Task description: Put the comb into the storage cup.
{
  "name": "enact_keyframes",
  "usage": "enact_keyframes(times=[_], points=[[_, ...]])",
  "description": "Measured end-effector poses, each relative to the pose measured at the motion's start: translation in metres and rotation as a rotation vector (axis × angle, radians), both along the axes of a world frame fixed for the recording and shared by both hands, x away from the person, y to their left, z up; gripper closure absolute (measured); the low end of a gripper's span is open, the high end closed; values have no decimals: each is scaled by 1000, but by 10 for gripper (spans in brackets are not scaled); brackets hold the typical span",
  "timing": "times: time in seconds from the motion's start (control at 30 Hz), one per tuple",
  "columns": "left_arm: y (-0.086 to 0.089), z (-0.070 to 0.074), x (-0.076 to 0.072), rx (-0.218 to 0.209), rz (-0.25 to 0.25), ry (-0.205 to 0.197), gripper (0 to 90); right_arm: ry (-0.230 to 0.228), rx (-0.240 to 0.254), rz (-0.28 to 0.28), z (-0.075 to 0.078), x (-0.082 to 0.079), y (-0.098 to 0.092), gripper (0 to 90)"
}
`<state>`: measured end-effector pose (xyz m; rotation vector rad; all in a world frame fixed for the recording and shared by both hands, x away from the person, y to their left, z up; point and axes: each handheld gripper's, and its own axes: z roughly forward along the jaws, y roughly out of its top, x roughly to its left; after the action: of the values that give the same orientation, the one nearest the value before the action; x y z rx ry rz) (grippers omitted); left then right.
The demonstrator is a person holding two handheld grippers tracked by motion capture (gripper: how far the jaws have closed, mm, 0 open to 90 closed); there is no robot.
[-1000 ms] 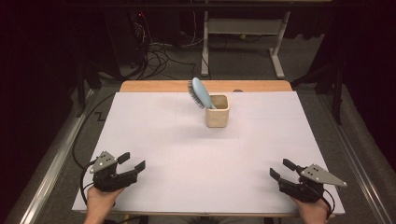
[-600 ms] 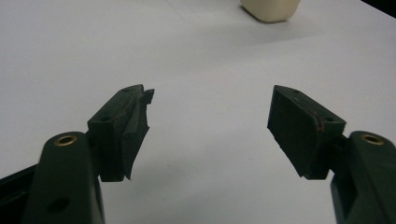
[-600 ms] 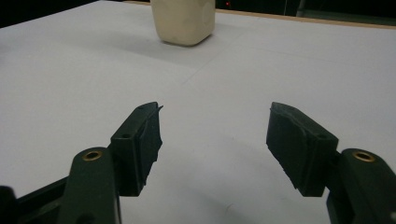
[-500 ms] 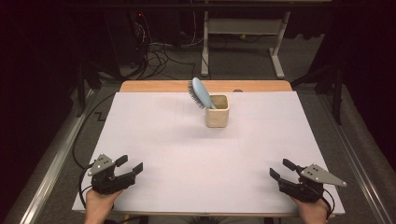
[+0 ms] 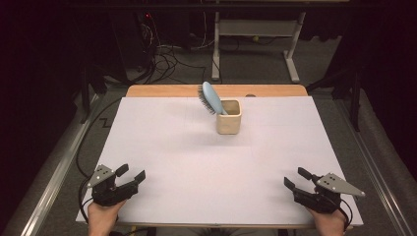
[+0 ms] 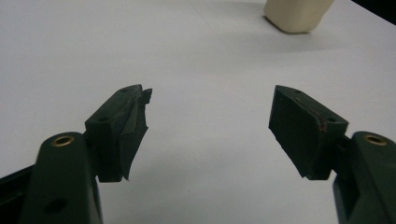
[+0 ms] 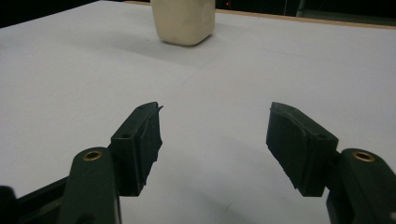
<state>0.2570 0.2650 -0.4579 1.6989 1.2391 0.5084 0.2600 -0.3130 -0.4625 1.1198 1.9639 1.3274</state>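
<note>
While both hands rest at the near edge of the table [image 5: 162, 147], each gripper has its jaws spread with only bare white surface between them. Left gripper [image 5: 131, 173]: near-left corner, jaws apart and pointing forward and inward; they have just been opening a little further, nothing between them. In the left gripper view [image 6: 210, 121] the pads hang just over the sheet, the left one frayed along its edge. Right gripper [image 5: 297, 178]: near-right corner, jaws wide, empty, aimed forward and inward; same in the right gripper view [image 7: 215, 135].

Farther out, well ahead of both grippers and roughly midway between their lines of aim, a cream cup [image 5: 229, 117] stands upright near the far edge. From the left gripper it lies ahead and to the right [image 6: 296, 14]; from the right gripper, ahead and to the left [image 7: 183, 19]. A light-blue hairbrush [image 5: 210, 98] stands in the cup, handle down, head leaning up and to the left, dark bristles facing left. Well apart from both grippers.
</note>
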Motion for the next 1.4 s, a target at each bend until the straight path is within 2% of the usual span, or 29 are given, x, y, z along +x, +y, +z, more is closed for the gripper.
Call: enact_keyframes(times=[0.23, 0.5, 0.73, 1.03, 1.4], points=[[-1, -7, 1, 2, 7, 13, 272, 13, 3, 4, 0, 1, 0, 340], [0, -10, -3, 8, 15, 4, 272, 13, 18, -4, 0, -2, -2, 336], [2, -10, -7, 6, 28, -9, 272, 13, 28, -5, 1, -4, -4, 332], [0, -12, -7, 9, 21, 1, 273, 13, 44, -15, 1, -7, -8, 330], [0, -12, -7, 8, 19, 3, 275, 13, 36, -15, 1, -6, -7, 329]])
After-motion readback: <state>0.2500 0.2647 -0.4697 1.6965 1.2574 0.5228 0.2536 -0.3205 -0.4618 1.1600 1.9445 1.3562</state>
